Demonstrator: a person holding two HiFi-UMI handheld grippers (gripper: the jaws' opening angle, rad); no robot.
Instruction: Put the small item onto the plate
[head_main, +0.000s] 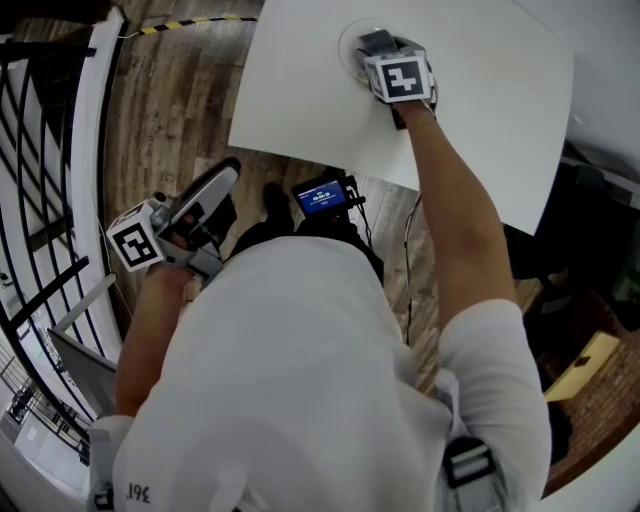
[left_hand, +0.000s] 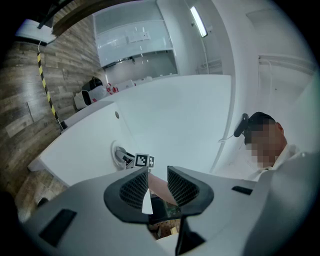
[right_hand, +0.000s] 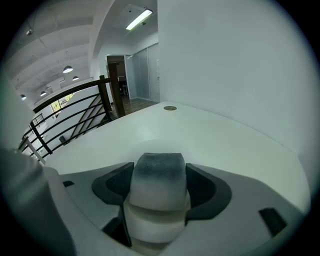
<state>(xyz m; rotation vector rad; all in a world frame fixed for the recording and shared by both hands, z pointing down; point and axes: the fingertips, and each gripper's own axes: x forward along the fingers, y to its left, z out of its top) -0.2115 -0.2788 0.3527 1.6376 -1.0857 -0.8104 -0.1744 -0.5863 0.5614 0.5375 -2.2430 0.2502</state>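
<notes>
The small item (head_main: 377, 40), a rounded grey-topped white block, is clamped in my right gripper (head_main: 386, 56), which is shut on it. It hangs over the white plate (head_main: 347, 52) on the white table (head_main: 480, 110); I cannot tell whether it touches the plate. In the right gripper view the item (right_hand: 159, 186) fills the gap between the jaws. My left gripper (head_main: 226, 180) is off the table, low at the left above the wooden floor. Its jaws stand slightly apart around nothing (left_hand: 158, 178). From there the plate (left_hand: 118, 153) shows beside the right gripper's marker cube.
A black railing (head_main: 40, 200) runs along the left over the wooden floor (head_main: 170, 120). The table's near edge (head_main: 330, 170) lies between the grippers. A round grommet (right_hand: 170, 108) sits in the tabletop beyond the plate. A small blue-screened device (head_main: 320, 197) hangs at the person's chest.
</notes>
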